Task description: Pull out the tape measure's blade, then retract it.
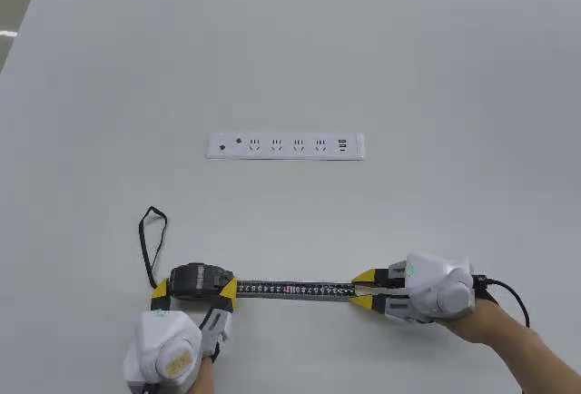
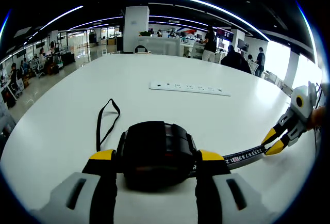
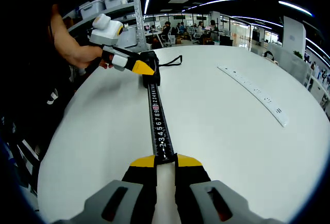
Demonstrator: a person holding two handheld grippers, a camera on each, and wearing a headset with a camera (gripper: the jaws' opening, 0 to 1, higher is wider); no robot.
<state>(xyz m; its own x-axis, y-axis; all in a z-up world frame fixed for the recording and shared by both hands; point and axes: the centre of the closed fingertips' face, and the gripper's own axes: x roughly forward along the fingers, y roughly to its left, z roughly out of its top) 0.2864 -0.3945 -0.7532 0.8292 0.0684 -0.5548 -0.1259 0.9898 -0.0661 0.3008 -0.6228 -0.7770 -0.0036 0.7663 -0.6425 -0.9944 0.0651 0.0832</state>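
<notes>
Tape measure (image 1: 200,282) lower left of frame, clamped by our left gripper (image 1: 193,290) | blade (image 1: 295,289) stretches right, pinched in our right gripper (image 1: 363,289) | risk: if we slip, blade may snap back.

On the white tabletop (image 2: 62,105), the left claw (image 2: 157,157) clamps the black tape measure (image 2: 154,144) from both sides, its strap (image 2: 97,126) looping off to the left, while its blade (image 2: 247,156) runs right into the right claw (image 2: 272,142), with a white power strip (image 2: 190,88) lying beyond.
</notes>
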